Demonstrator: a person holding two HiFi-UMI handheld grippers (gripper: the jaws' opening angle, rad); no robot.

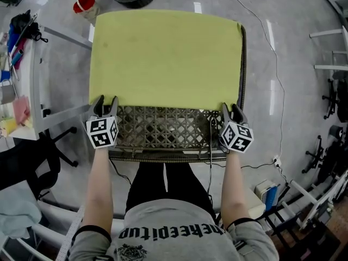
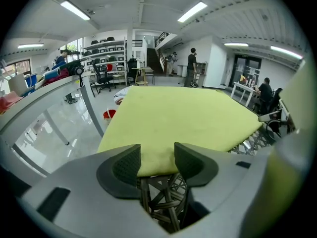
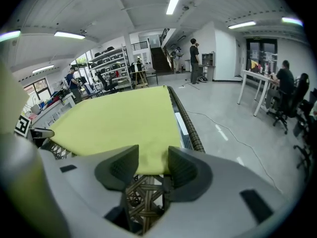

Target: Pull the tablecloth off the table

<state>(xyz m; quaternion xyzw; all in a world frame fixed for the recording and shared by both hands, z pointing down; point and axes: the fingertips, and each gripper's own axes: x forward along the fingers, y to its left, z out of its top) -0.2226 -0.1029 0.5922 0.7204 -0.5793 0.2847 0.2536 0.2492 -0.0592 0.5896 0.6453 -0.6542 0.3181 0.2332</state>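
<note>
Both your arms stretch forward, left tool [image 1: 105, 103] and right tool [image 1: 230, 110] tilted down, jaws spread around the near edge of the tablecloth [image 1: 163, 58], not pinching. It covers most of the woven tabletop [image 1: 163, 128]; a red bucket [image 1: 84, 4] sits beyond.

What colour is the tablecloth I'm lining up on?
The tablecloth is plain yellow-green, with no pattern. It shows best in the head view.

Only the grey shirt [image 1: 179, 224] carries print, upside down to the head view: roughly "keepitup", its first letters unclear. Nothing else is legible.
</note>
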